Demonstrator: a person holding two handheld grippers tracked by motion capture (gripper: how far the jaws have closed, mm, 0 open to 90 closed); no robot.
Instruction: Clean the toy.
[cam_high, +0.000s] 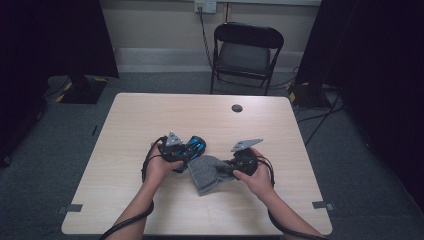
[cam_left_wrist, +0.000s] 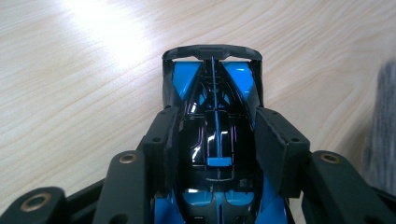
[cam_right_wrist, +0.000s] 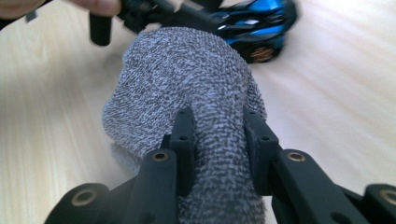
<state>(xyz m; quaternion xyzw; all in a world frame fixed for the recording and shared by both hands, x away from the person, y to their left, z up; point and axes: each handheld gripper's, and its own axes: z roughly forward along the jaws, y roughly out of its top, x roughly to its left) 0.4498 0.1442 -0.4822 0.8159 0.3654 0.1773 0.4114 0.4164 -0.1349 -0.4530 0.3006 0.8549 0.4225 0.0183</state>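
The left gripper (cam_left_wrist: 212, 140) is clenched on a toy car (cam_left_wrist: 212, 116), hard, glossy and likely slippery, best held at its narrow middle as now. The right gripper (cam_right_wrist: 219, 135) grasps a bunched grey cloth (cam_right_wrist: 187, 79), soft and light, just beside the car. The table (cam_high: 150, 115) offers open room beyond both; its edges lie well apart.

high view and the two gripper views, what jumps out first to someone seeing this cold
The shiny blue and black toy car stands out first, clamped between the left gripper pads near the middle of the pale wooden table. Right beside it, the right gripper pinches a bunched grey knitted cloth, which nearly touches the car.
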